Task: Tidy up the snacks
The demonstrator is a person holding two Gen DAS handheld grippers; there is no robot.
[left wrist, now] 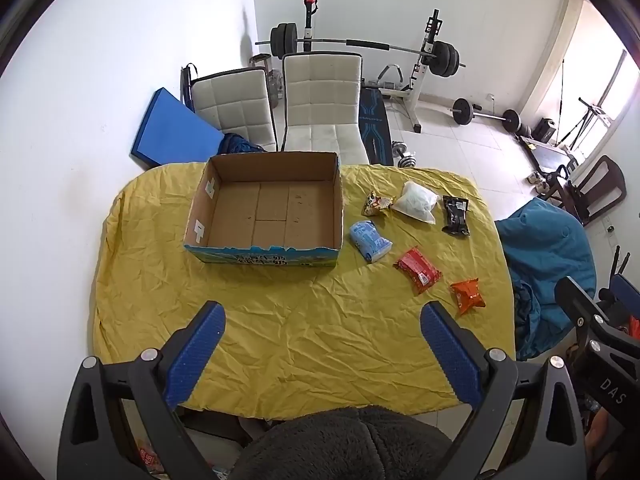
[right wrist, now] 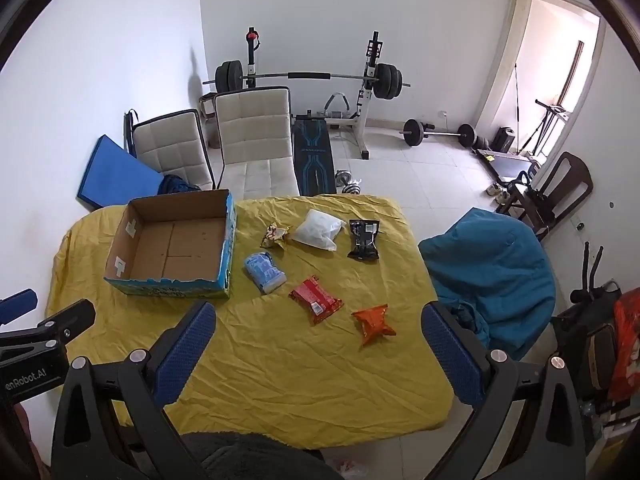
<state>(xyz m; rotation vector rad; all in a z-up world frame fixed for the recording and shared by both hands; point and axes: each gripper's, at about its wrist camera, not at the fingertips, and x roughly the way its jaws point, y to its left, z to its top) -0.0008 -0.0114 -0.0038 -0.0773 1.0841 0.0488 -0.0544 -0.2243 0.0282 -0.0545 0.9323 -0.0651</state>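
Left wrist view: left gripper (left wrist: 322, 314) hangs above the near part of the table, jaws spread wide w/ nothing between them, blue pads facing each other over the crumpled yellow cloth (left wrist: 280, 340). Cardboard box (left wrist: 264, 250) sits open-topped at the far left-centre of the table, empty inside, blue printed front wall twd the camera. Snacks lie loose to the right of the box, all apart from it: light-blue packet (left wrist: 370, 239) just beside the box's right wall, small yellow-brown packet (left wrist: 377, 203) further back, white bag (left wrist: 416, 201) touching or nearly touching that one, black packet (left wrist: 456, 215) at far right, red packet (left wrist: 417, 269) nearer, orange packet (left wrist: 468, 295) nearest & closest to the right finger. Dark fuzzy sleeve or garment (left wrist: 344, 444) fills the bottom edge. Part of the right gripper's black frame shows at the right edge. Two white chairs (left wrist: 320, 100) & a barbell rack (left wrist: 360, 46) stand behind the table. Right wrist view: right gripper (right wrist: 318, 314) also hangs over the near table, jaws wide apart, holding nothing; red packet (right wrist: 316, 299) & orange packet (right wrist: 374, 323) lie ahead btwn the finger lines, not touched. Box (right wrist: 172, 246) is at far left, light-blue packet (right wrist: 265, 273) just right of it, yellow-brown packet (right wrist: 274, 236), white bag (right wrist: 318, 231), black packet (right wrist: 363, 239) in a row behind. Teal beanbag (right wrist: 488, 276) sits beside the table's right edge.
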